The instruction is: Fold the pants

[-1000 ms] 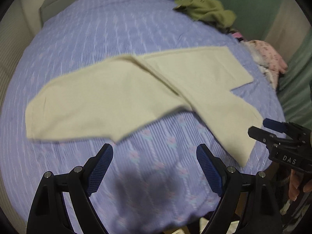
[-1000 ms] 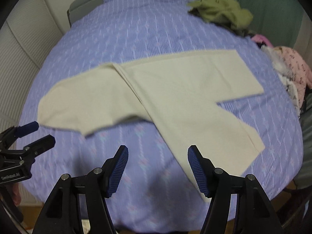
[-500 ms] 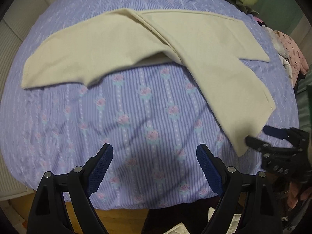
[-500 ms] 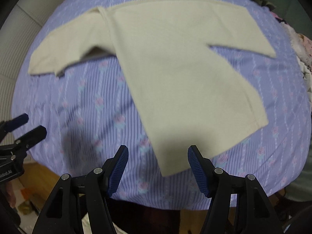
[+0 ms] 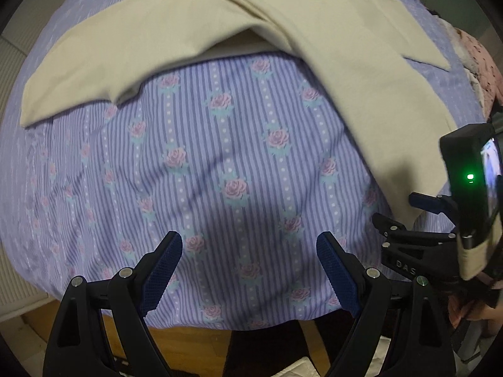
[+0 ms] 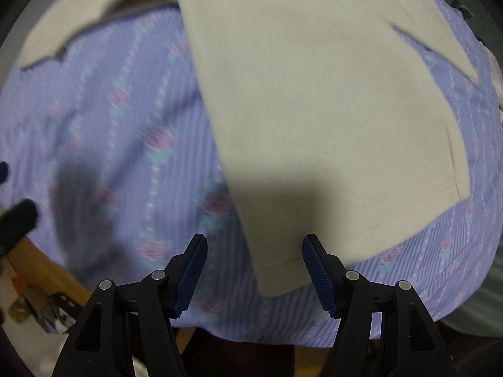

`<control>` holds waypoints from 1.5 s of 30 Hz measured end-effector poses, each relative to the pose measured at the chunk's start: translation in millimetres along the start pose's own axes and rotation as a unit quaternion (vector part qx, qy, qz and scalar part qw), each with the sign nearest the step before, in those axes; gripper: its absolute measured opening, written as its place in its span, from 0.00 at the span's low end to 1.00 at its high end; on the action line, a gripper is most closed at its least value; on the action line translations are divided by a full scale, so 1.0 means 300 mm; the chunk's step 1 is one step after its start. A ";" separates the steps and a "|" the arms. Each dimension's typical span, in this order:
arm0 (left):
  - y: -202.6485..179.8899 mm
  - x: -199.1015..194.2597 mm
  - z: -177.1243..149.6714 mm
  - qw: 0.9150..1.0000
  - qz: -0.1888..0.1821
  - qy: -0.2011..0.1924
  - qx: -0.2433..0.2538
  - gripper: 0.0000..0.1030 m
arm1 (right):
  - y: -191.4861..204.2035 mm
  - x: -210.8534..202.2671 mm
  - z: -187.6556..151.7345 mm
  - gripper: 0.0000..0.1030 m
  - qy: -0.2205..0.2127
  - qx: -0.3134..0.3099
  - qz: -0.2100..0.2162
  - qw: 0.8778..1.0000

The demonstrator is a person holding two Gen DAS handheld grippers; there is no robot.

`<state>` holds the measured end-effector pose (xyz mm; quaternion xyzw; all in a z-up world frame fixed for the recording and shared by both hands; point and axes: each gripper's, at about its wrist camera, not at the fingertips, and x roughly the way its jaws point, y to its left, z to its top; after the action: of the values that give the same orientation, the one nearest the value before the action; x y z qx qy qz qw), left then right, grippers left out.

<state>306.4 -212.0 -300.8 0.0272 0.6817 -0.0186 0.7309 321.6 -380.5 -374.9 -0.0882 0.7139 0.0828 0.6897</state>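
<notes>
The pants (image 6: 314, 94) are spread flat on the bed (image 5: 220, 163), one leg hem near its front edge, so the right tool (image 6: 254, 270), gaping and empty, is poised over that hem, the left tool (image 5: 248, 270) likewise wide apart over bare sheet.

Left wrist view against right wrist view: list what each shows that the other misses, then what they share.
Only the left wrist view shows the right gripper from the side, its camera's green light, and pink clothing at the far right. Only the right wrist view shows the trouser leg's hem corner lying between the open blue pads. Both show the cream pants spread on the floral striped bedsheet, and the left gripper open.
</notes>
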 end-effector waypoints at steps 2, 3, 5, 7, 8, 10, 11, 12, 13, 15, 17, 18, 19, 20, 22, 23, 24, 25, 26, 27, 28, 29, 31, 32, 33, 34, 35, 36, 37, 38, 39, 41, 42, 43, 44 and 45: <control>-0.009 0.008 0.001 1.000 0.002 0.006 -0.009 0.85 | 0.002 0.023 0.012 0.58 0.006 -0.016 -0.010 1.000; -0.013 0.008 0.000 1.000 0.005 0.007 -0.012 0.85 | 0.000 0.026 0.018 0.46 0.007 -0.021 -0.016 1.000; -0.023 0.000 0.001 1.000 0.004 0.009 -0.021 0.85 | -0.019 0.007 0.025 0.15 -0.006 -0.039 -0.019 0.999; -0.033 -0.012 0.008 1.000 -0.001 0.007 -0.030 0.85 | -0.063 -0.046 0.035 0.08 -0.018 -0.036 0.007 0.999; -0.038 -0.024 0.015 0.999 -0.003 0.002 -0.036 0.85 | -0.099 -0.100 0.039 0.08 -0.037 -0.028 0.007 0.999; -0.046 -0.059 0.045 0.999 -0.006 -0.012 -0.050 0.85 | -0.199 -0.247 0.056 0.07 -0.089 0.002 0.019 0.996; -0.051 -0.076 0.063 0.998 -0.007 -0.021 -0.058 0.85 | -0.243 -0.307 0.068 0.07 -0.111 0.013 0.020 0.994; -0.057 -0.096 0.088 0.997 -0.009 -0.032 -0.067 0.85 | -0.293 -0.374 0.085 0.07 -0.135 0.023 0.017 0.990; -0.066 -0.112 0.112 0.996 -0.009 -0.041 -0.073 0.85 | -0.350 -0.445 0.111 0.07 -0.161 0.032 0.009 0.986; -0.079 -0.154 0.185 0.995 -0.012 -0.063 -0.079 0.85 | -0.466 -0.563 0.179 0.07 -0.208 0.045 -0.010 0.977; -0.105 -0.193 0.261 0.994 -0.012 -0.085 -0.075 0.85 | -0.564 -0.650 0.266 0.07 -0.241 0.052 -0.031 0.969; -0.129 -0.215 0.314 0.993 -0.011 -0.100 -0.065 0.85 | -0.597 -0.678 0.315 0.07 -0.253 0.053 -0.038 0.965; -0.156 -0.236 0.371 0.992 -0.006 -0.115 -0.055 0.85 | -0.629 -0.700 0.363 0.06 -0.264 0.054 -0.045 0.962; -0.171 -0.248 0.406 0.991 -0.003 -0.124 -0.048 0.85 | -0.652 -0.716 0.403 0.06 -0.271 0.054 -0.051 0.960; -0.215 -0.282 0.499 0.989 0.000 -0.148 -0.029 0.85 | -0.695 -0.719 0.488 0.06 -0.282 0.051 -0.062 0.956; -0.241 -0.299 0.555 0.987 -0.001 -0.160 -0.019 0.85 | -0.710 -0.711 0.526 0.06 -0.283 0.051 -0.064 0.956; -0.254 -0.315 0.589 0.986 -0.004 -0.166 -0.011 0.85 | -0.722 -0.696 0.562 0.05 -0.284 0.051 -0.062 0.956; -0.274 -0.329 0.643 0.985 -0.011 -0.174 0.004 0.85 | -0.745 -0.694 0.599 0.05 -0.284 0.054 -0.061 0.955; -0.285 -0.329 0.671 0.984 -0.013 -0.177 0.014 0.85 | -0.758 -0.692 0.625 0.05 -0.284 0.056 -0.061 0.955; -0.303 -0.329 0.719 0.983 -0.011 -0.180 0.030 0.85 | -0.789 -0.688 0.649 0.04 -0.285 0.058 -0.061 0.955; -0.318 -0.327 0.750 0.982 -0.005 -0.183 0.041 0.85 | -0.809 -0.684 0.672 0.04 -0.287 0.059 -0.064 0.954; -0.336 -0.331 0.781 0.981 0.003 -0.185 0.050 0.85 | -0.840 -0.694 0.678 0.04 -0.291 0.061 -0.068 0.952; -0.359 -0.326 0.844 0.981 0.005 -0.185 0.059 0.85 | -0.883 -0.692 0.722 0.00 -0.300 0.066 -0.080 0.948; -0.370 -0.318 0.872 0.981 0.002 -0.182 0.061 0.85 | -0.902 -0.698 0.745 0.00 -0.310 0.068 -0.099 0.943; -0.376 -0.308 0.886 0.982 -0.001 -0.179 0.060 0.85 | -0.927 -0.707 0.764 0.00 -0.318 0.071 -0.106 0.939; -0.384 -0.295 0.903 0.983 -0.005 -0.175 0.059 0.85 | -0.954 -0.717 0.789 0.00 -0.324 0.075 -0.104 0.937; -0.393 -0.281 0.918 0.984 -0.008 -0.169 0.060 0.85 | -0.983 -0.724 0.816 0.00 -0.327 0.080 -0.099 0.937; -0.402 -0.267 0.925 0.984 -0.011 -0.166 0.060 0.85 | -1.008 -0.722 0.842 0.01 -0.325 0.077 -0.081 0.939; -0.417 -0.249 0.942 0.985 -0.017 -0.160 0.066 0.85 | -1.028 -0.714 0.862 0.01 -0.318 0.072 -0.057 0.944; -0.432 -0.237 0.947 0.985 -0.019 -0.158 0.072 0.85 | -1.050 -0.695 0.879 0.01 -0.306 0.073 -0.038 0.948; -0.450 -0.222 0.968 0.983 -0.021 -0.159 0.086 0.85 | -1.061 -0.677 0.883 0.05 -0.299 0.077 -0.034 0.950; -0.490 -0.194 1.023 0.979 -0.026 -0.164 0.117 0.85 | -1.071 -0.621 0.878 0.30 -0.285 0.075 -0.033 0.955; -0.505 -0.179 1.048 0.977 -0.033 -0.165 0.135 0.85 | -1.072 -0.594 0.869 0.54 -0.283 0.075 -0.027 0.956; -0.517 -0.165 1.073 0.974 -0.041 -0.164 0.152 0.85 | -1.075 -0.555 0.854 0.59 -0.283 0.074 -0.010 0.956; -0.536 -0.143 1.112 0.968 -0.054 -0.163 0.180 0.85 | -1.080 -0.532 0.842 0.60 -0.282 0.075 -0.002 0.956; -0.553 -0.125 1.147 0.964 -0.064 -0.161 0.204 0.85 | -1.084 -0.500 0.834 0.60 -0.276 0.076 0.004 0.958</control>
<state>635.6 -400.3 -242.0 0.1285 0.5369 -0.2081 0.8074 647.4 -634.3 -232.6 -0.0064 0.5000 0.0522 0.8644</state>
